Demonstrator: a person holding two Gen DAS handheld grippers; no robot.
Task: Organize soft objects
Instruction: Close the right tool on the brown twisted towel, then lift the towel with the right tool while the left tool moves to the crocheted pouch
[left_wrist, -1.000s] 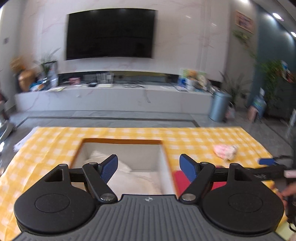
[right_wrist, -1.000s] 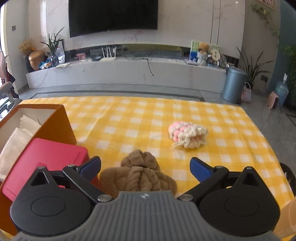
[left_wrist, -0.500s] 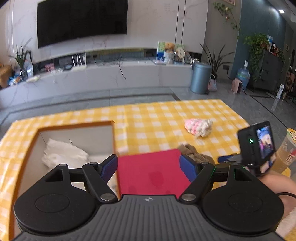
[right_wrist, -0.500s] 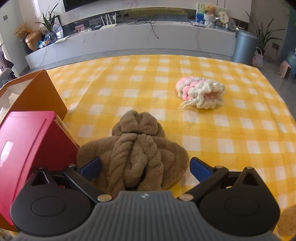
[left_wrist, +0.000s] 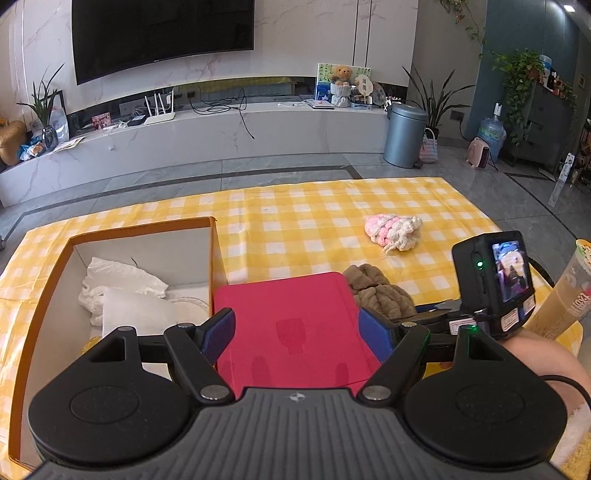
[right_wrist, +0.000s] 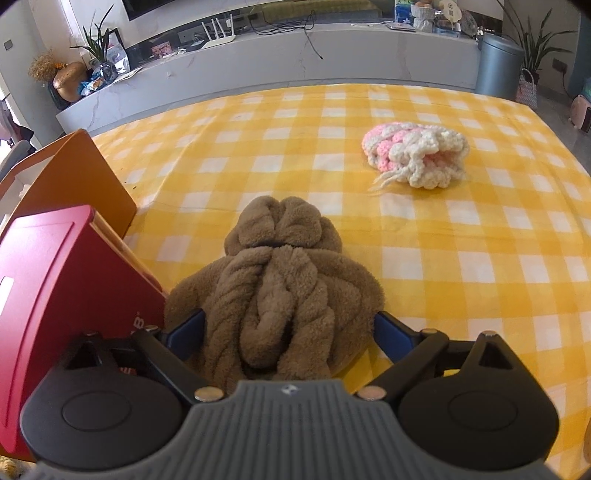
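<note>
1. You are bringing the right tongs (right_wrist: 288, 328) down over the brown plush bundle (right_wrist: 277, 280), which is lying on the yellow checked table (right_wrist: 461, 258) just beside the red lid (right_wrist: 62, 280) of the orange box (right_wrist: 74, 177). The jaws are closing in, with the bundle sitting between them, and the pads are not yet visibly pressing into it.
2. You are dealing with something that looks light, fluffy and very squashy, twisted into thick rope-like strands. It is likely going to compress a lot before it holds.
3. You are best off squeezing across the fat braided middle, not the loose knot at the far end, so that no strand slips free.
4. Your left tongs (left_wrist: 295, 332) are hanging spread wide and empty above the red lid, with white cloths (left_wrist: 125, 291) already lying inside the box.
5. You are leaving the pink and white knitted piece (right_wrist: 417, 155) well apart on the cloth; it looks just as soft and floppy, with a trailing yarn end that could snag.
</note>
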